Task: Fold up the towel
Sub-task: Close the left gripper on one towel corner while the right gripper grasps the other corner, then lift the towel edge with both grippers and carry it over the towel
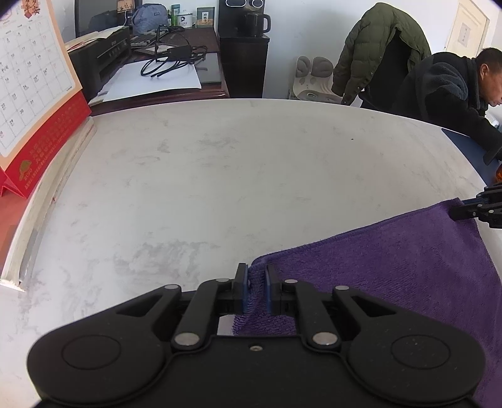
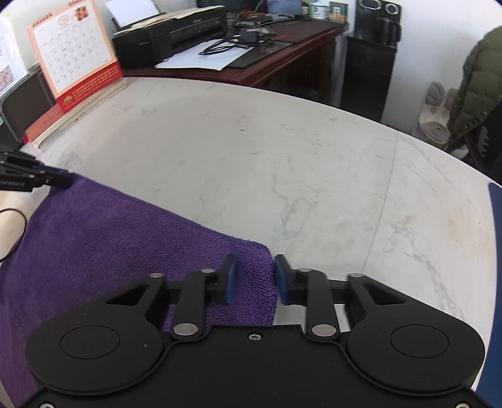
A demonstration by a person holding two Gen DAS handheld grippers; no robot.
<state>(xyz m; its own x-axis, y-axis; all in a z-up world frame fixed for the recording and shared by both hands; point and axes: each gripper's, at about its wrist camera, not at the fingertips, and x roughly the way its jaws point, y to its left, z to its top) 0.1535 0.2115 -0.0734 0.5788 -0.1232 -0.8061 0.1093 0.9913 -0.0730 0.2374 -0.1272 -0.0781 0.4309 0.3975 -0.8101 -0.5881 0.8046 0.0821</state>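
The purple towel (image 1: 392, 266) lies spread on a white marble-patterned table (image 1: 219, 172). Its far hem runs straight between two corners, and each corner has a gripper at it.

At the towel's left far corner, the left gripper (image 1: 257, 276) is clamped on the cloth. Its blue pads (image 1: 243, 292) sit close together, with a bunched ridge of terry squeezed between them and lifted off the tabletop.

At the towel's right far corner, the right gripper (image 2: 254, 266) straddles the cloth. Its jaws stand clearly apart, and the corner between them is flat rather than pinched. One pad lies over the towel and the other is just at its side edge. The right wrist view does not show firm pressure from either pad.

Beyond the towel's far hem the table is bare stone with grey veining. Far off to the towel's left, a red-based desk calendar (image 1: 28, 78) stands propped at the table's edge.

Behind the towel, past the table, is a dark wooden desk (image 2: 282, 47). On it are a black printer (image 2: 169, 34), a white sheet of paper (image 1: 157, 78) and a tangle of black cables (image 1: 169, 62). A black cabinet (image 1: 244, 62) with a dark kettle (image 1: 257, 22) on top stands beside the desk.

Further back on the towel's right side, an olive puffer jacket (image 1: 376, 47) hangs over a chair. A person in a dark fleece coat (image 1: 445, 91) leans forward beside it.
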